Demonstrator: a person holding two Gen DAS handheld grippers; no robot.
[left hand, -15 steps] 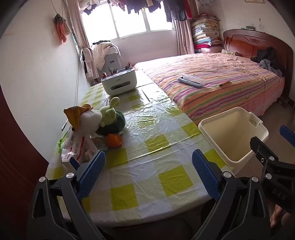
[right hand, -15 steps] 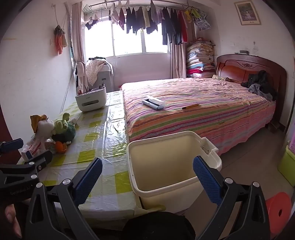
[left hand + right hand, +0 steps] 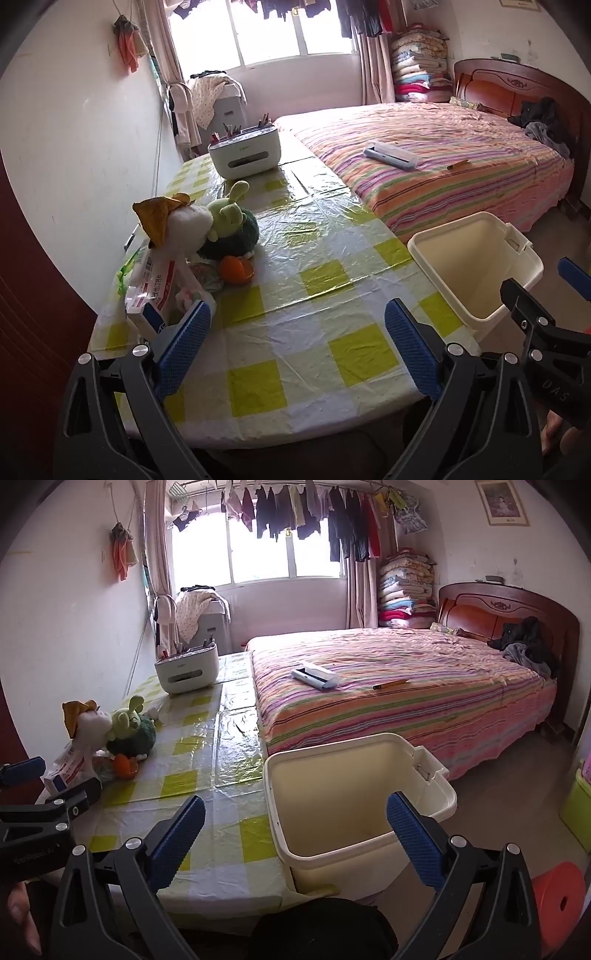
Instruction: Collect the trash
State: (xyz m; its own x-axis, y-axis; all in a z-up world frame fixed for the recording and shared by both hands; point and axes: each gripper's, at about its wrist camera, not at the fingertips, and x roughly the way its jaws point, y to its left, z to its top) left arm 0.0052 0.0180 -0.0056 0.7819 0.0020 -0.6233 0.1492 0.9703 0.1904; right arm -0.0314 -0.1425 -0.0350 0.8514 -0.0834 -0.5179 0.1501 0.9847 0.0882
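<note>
An orange peel (image 3: 236, 269) and a crumpled wrapper (image 3: 201, 271) lie on the checked tablecloth (image 3: 314, 332), beside a red-and-white plastic packet (image 3: 155, 291). In the right wrist view the peel (image 3: 123, 766) shows far left. A cream bin (image 3: 476, 266) (image 3: 354, 801) stands open at the table's right edge. My left gripper (image 3: 295, 314) is open above the table's near end, its left finger close to the packet. My right gripper (image 3: 295, 806) is open and points over the bin's near rim and the table corner. Nothing is between either pair of fingers.
Plush toys (image 3: 221, 229) sit behind the peel, and a white desk organiser (image 3: 243, 155) stands further back. A striped bed (image 3: 443, 158) runs along the table's right side. A red stool (image 3: 557, 904) and a green box (image 3: 580, 812) are on the floor at right.
Both views have shifted only slightly. Nothing on the table has moved, and both grippers stay open and hold nothing.
</note>
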